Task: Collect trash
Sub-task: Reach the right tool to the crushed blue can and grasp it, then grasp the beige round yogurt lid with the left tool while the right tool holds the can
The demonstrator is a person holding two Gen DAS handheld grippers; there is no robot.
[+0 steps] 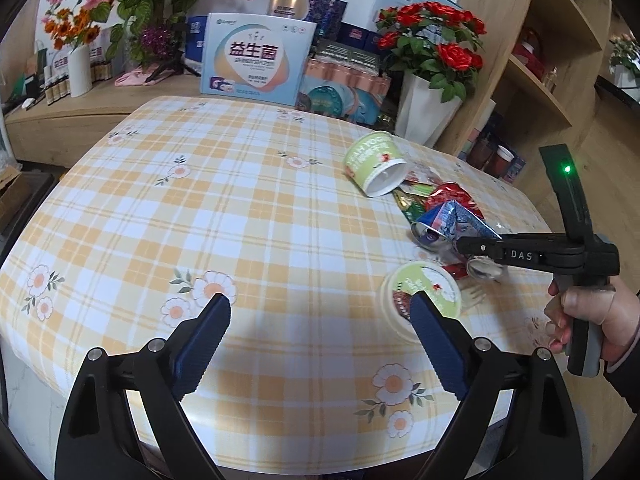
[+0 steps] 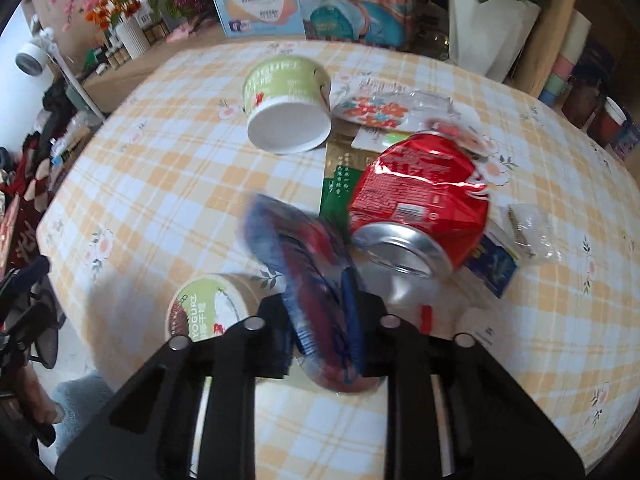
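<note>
Trash lies on a yellow checked tablecloth [image 1: 200,200]. A crushed blue can [image 2: 316,276] sits clamped between my right gripper's [image 2: 324,300] fingers; it also shows in the left wrist view [image 1: 444,224], with the right gripper [image 1: 476,246] on it. A crushed red can [image 2: 420,200] lies just beyond. A green yogurt cup [image 2: 286,108] lies on its side further back. A second yogurt cup [image 2: 204,308] stands near the front left. Wrappers [image 2: 372,110] lie under and around the cans. My left gripper [image 1: 320,316] is open and empty above the near table edge, with the second cup [image 1: 424,292] beside its right finger.
Boxes [image 1: 256,60], flower vases [image 1: 424,108] and a wooden shelf [image 1: 532,64] stand behind the table. A clear plastic bag [image 2: 532,232] lies to the right of the red can. A low wooden bench [image 1: 80,108] runs along the back left.
</note>
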